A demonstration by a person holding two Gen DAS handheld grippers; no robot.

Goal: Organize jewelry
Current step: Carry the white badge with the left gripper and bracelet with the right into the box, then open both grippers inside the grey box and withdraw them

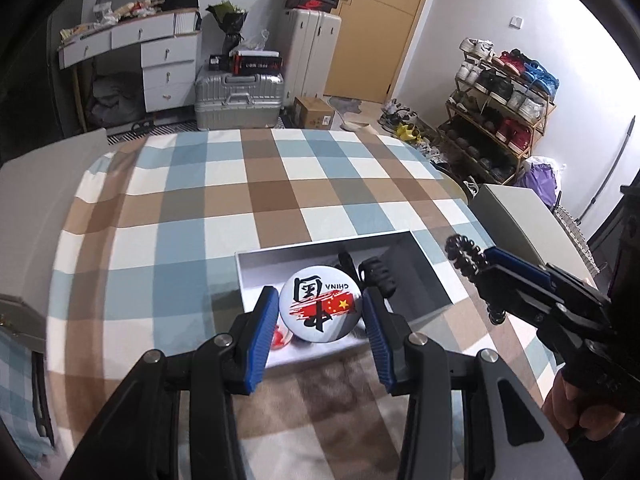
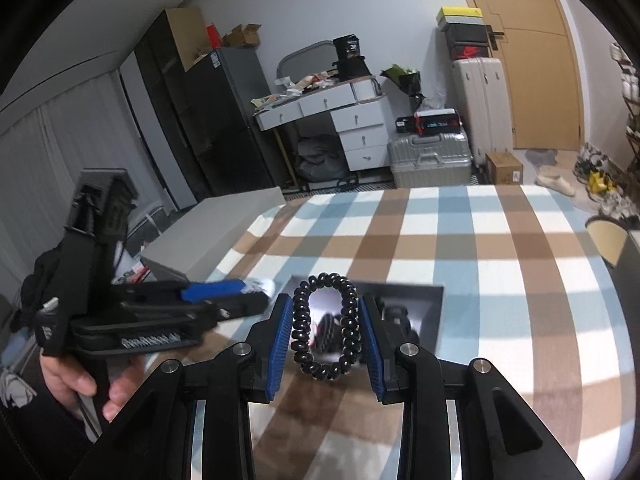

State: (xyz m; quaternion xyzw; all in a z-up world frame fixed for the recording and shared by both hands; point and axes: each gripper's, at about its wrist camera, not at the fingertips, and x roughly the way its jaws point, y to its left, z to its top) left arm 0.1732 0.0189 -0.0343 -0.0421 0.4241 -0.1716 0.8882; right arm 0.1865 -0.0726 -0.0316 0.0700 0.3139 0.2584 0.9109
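Checkered blue-and-brown surface [image 1: 192,200] is carrying an open grey box [image 1: 256,264]. Left gripper [image 1: 320,312] is clamping a round white China badge [image 1: 322,306]. Right gripper [image 2: 325,332] is clamping a black spiral hair tie [image 2: 325,328].

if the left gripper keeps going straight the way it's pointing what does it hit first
Probably the open box: the left gripper, holding the China badge, points down into it, toward a black clip, though depth is unclear.

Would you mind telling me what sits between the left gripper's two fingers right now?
The round China badge sits between the left gripper's blue pads, held over the open box; the left wrist view shows it.
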